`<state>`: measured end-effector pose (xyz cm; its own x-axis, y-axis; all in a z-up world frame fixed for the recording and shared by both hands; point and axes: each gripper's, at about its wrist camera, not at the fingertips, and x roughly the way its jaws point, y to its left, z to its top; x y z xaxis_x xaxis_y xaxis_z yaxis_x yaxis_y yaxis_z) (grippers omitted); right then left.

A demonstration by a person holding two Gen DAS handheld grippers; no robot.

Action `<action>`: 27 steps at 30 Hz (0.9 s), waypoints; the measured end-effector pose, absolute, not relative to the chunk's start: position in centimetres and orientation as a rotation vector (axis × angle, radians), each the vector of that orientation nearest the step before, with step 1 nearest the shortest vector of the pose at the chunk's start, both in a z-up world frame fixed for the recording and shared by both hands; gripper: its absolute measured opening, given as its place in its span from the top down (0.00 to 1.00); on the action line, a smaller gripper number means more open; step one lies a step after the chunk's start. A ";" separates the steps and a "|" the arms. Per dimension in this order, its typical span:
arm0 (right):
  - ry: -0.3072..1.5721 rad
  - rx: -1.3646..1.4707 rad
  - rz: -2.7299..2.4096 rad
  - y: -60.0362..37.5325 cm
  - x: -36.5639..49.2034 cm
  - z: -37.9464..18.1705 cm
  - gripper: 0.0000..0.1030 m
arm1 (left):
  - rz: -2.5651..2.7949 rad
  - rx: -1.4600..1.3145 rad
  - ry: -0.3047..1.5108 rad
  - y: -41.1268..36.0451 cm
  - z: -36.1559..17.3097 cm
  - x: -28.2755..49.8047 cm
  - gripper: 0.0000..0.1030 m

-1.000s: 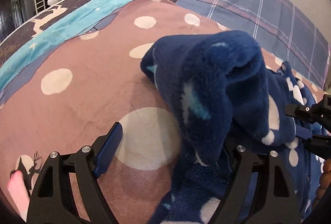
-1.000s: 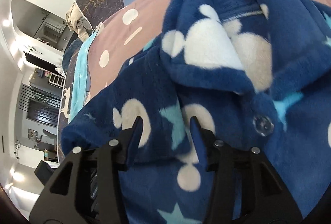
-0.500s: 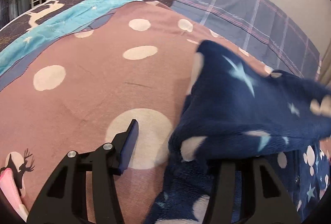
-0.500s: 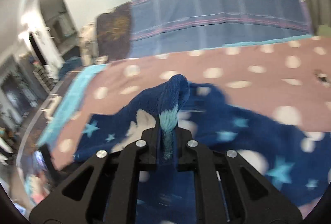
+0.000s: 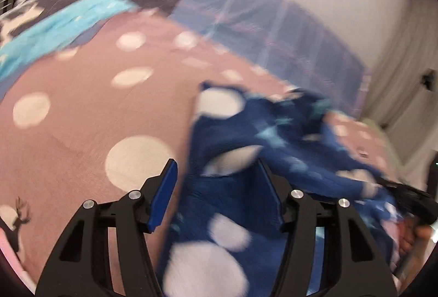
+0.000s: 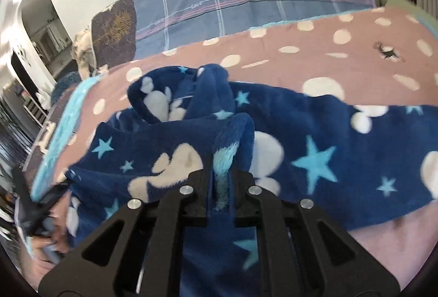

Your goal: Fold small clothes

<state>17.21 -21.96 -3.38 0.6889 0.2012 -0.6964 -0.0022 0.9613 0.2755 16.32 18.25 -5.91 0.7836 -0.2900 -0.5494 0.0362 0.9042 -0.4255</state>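
Between the pads of the right tool [image 6: 221, 182], which is closed on it, sits a fold of the blue pajama [image 6: 314, 132]; the rest drapes ahead onto the bed [image 6: 356, 56]. The left tool [image 5: 219, 198] is opening, fleece between its pads untouched. The thin pinch may slip, since the fleece is heavy.

two hand-held grippers, both tilted downward

left gripper [image 5: 217, 195]: jaws apart and opening, blue pads clear of the fleece garment [image 5: 238, 203] lying between them. right gripper [image 6: 221, 182]: jaws clamped tight on a raised fold of that garment. a hand [image 6: 45, 245] shows blurred at the lower left of the right wrist view.
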 end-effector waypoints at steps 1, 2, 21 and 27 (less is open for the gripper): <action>0.812 0.251 0.106 -22.2 17.0 -3.6 0.91 | -0.225 -0.405 0.606 18.2 -4.7 15.3 0.43; 0.824 0.238 0.096 -22.3 16.9 -3.9 0.91 | -0.260 -0.400 0.569 18.1 -3.4 14.6 0.45; 0.846 0.327 0.227 -17.2 23.4 -2.4 0.76 | -0.194 -0.179 0.835 10.6 -9.8 21.9 0.80; 0.908 0.522 0.282 -11.7 31.8 -5.5 0.81 | -0.175 -0.147 0.822 9.9 -9.7 21.5 0.80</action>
